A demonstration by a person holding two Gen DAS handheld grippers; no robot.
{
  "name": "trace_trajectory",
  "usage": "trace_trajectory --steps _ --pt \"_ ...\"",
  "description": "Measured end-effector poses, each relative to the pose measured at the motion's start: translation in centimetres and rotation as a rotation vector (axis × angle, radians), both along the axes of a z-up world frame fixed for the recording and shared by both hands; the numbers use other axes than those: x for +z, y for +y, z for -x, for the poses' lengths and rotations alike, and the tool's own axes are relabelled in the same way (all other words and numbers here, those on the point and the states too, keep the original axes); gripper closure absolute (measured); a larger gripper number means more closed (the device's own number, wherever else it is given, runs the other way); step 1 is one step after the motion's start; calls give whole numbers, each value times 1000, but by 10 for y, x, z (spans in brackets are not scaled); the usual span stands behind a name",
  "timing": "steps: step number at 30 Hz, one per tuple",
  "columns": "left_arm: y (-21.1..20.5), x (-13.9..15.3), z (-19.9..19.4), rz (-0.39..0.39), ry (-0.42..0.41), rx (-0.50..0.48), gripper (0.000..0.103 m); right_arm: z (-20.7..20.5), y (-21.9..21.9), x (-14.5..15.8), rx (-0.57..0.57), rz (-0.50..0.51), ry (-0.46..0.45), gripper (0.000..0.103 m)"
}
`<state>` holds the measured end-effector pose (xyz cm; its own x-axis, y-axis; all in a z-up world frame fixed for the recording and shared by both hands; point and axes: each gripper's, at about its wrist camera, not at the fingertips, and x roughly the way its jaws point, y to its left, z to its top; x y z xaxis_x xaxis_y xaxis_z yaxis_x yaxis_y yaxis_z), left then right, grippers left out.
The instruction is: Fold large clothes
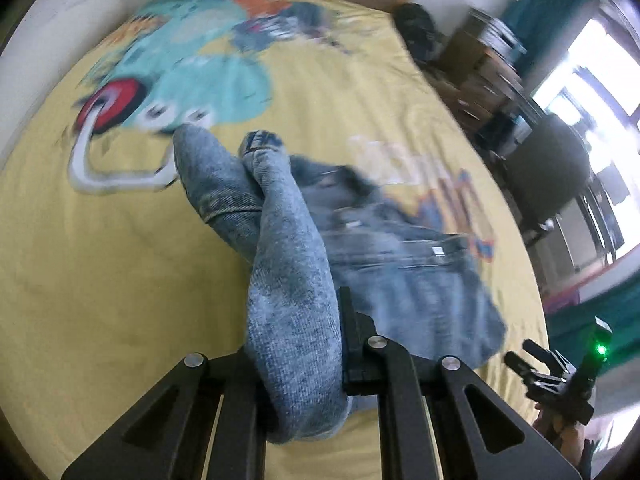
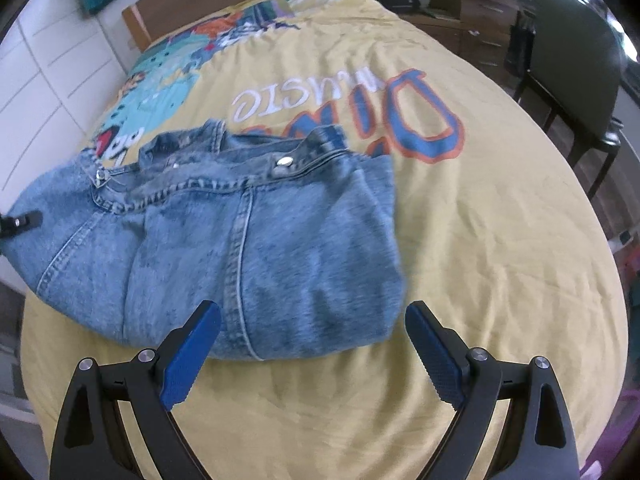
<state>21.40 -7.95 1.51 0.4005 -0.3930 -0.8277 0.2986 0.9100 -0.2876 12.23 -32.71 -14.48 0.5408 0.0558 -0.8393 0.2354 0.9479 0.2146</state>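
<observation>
The left gripper (image 1: 296, 360) is clamped on a fold of the denim jacket (image 2: 240, 248), whose sleeve runs away from its fingers across the yellow bedspread (image 1: 100, 300); motion blur smears the collar end. The right gripper (image 2: 312, 344) hovers with its blue pads (image 2: 192, 360) wide apart, the jacket's hem just ahead, collar pointing away.

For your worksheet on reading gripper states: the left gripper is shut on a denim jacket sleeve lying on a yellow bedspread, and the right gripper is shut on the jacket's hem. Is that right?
Not quite. The right wrist view shows the right gripper open, its blue fingers spread just short of the denim jacket hem, holding nothing. The left gripper is indeed shut on the sleeve over the yellow bedspread.
</observation>
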Motion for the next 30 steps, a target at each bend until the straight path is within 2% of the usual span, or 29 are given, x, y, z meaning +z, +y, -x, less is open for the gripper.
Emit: trace_trajectory --steps 3,6,8,12,14,17,23,26,27,29,30 --pt "-60 13 2 -23 -27 -84 95 7 -16 6 -13 -1 -7 9" --pt "-120 10 10 -43 -43 -164 95 16 -33 10 -27 6 -7 9" --pt "-161 -6 16 -67 -26 -216 95 24 -43 11 -41 6 -9 9" --pt "-211 -57 22 -122 43 -257 96 39 -62 5 -71 -14 3 9" --pt "-225 -85 24 -142 93 -250 97 45 -70 -2 -85 -26 19 9" --pt "-234 -111 26 -173 128 -230 97 50 -76 -12 -92 -35 42 9" --pt "-235 -123 22 -222 125 -214 92 57 -83 -34 -108 -70 77 9" --pt "-237 -124 21 -233 144 -213 89 59 -83 -36 -112 -85 77 9" --pt "-237 -125 21 -228 151 -204 85 59 -83 -35 -111 -85 75 9" --pt "-235 -119 23 -197 144 -205 66 60 -83 -32 -109 -80 71 9" --pt "-238 -117 22 -194 130 -203 40 60 -83 -30 -108 -78 69 9"
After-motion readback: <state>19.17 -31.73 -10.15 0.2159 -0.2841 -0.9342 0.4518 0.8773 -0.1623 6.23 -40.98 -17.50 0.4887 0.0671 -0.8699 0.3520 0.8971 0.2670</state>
